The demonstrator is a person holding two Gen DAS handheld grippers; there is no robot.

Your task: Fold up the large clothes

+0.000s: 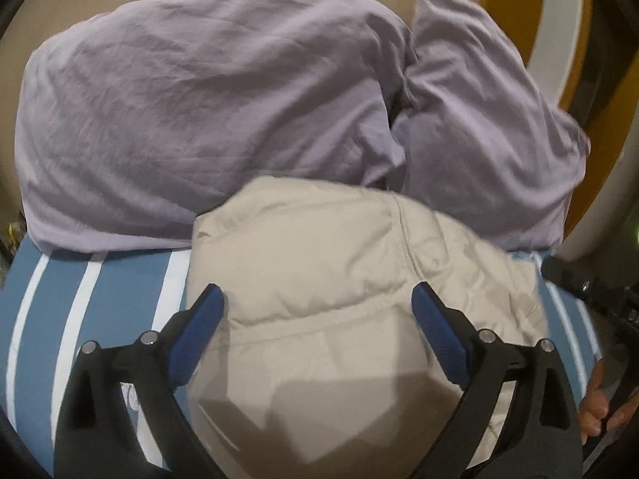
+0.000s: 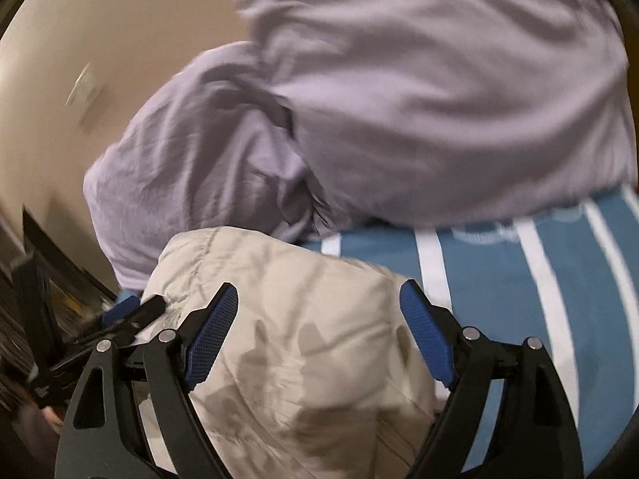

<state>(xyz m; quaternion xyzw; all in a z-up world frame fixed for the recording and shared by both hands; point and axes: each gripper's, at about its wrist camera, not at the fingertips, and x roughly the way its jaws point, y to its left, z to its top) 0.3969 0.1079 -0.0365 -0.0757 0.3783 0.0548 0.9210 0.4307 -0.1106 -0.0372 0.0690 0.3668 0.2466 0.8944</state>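
**Two open grippers over a beige jacket on a striped bed**

Two lilac pillows (image 1: pixel 207 111) take up most of both views, heaped along the far side of the bed against a tan wall (image 2: pixel 100 32). The bigger one lies to the left in the left wrist view; the smaller one (image 1: pixel 487 127) leans against it on the right, its corner poking upward. Their near edges rest on a blue sheet with white stripes (image 1: pixel 60 319), which shows at both sides of the jacket.

Next in size is the beige puffer jacket (image 1: pixel 339 279), the garment to be folded. It lies bunched on the striped sheet in front of the pillows, its far edge touching or just overlapping them. Quilted seams run across it, and shadows of the grippers fall on its near part. In the right wrist view the jacket (image 2: pixel 299 339) sits toward the left of the bed, with bare striped sheet (image 2: pixel 559 299) to its right.

The left gripper (image 1: pixel 319 299) is spread wide above the jacket, its blue pads (image 1: pixel 199 331) apart and holding nothing. The right gripper (image 2: pixel 319 299) is likewise spread wide over the jacket, pads (image 2: pixel 429 335) clear of the cloth, though the frame is blurred. The left gripper (image 2: pixel 127 315) also shows at the jacket's left edge in the right wrist view.
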